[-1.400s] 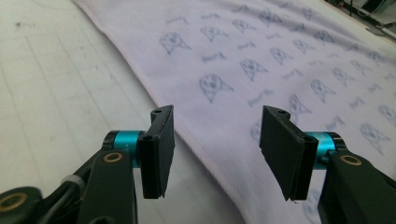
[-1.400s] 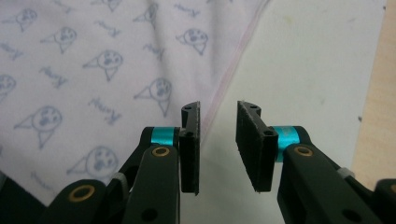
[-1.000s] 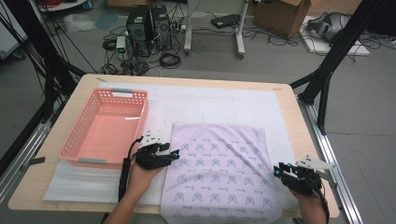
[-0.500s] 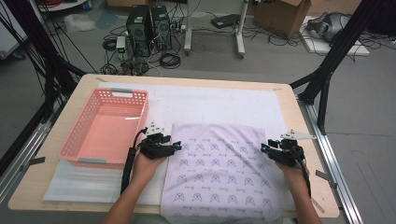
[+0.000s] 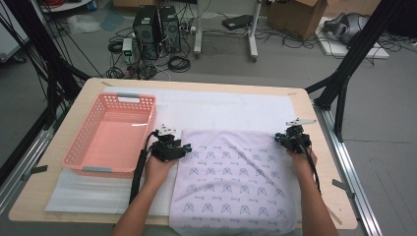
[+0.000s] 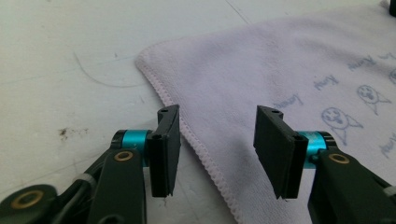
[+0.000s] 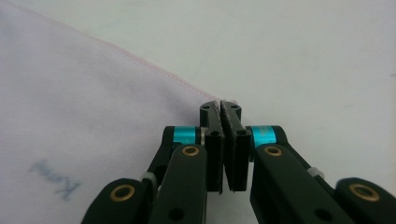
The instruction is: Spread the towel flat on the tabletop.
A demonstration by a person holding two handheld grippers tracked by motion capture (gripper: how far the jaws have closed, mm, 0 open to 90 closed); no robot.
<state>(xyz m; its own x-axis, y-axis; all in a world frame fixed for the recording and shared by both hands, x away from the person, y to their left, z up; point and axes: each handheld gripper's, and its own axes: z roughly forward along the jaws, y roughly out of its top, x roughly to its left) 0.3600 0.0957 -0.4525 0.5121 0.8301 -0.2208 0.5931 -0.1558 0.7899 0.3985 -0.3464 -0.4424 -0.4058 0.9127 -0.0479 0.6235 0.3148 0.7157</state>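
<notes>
- Left gripper view: your left gripper [image 6: 218, 154] gapes wide, jaws astride the towel's [image 6: 289, 79] hemmed edge near its corner.
- Your right gripper [image 7: 226, 140] is pinched together at the towel's far right corner.
- Towel lies flat on the table [image 5: 324, 162], beside the pink basket [image 5: 110, 135].

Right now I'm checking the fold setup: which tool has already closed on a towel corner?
The right tool: shut on the towel's far right corner. The left tool is open.
</notes>
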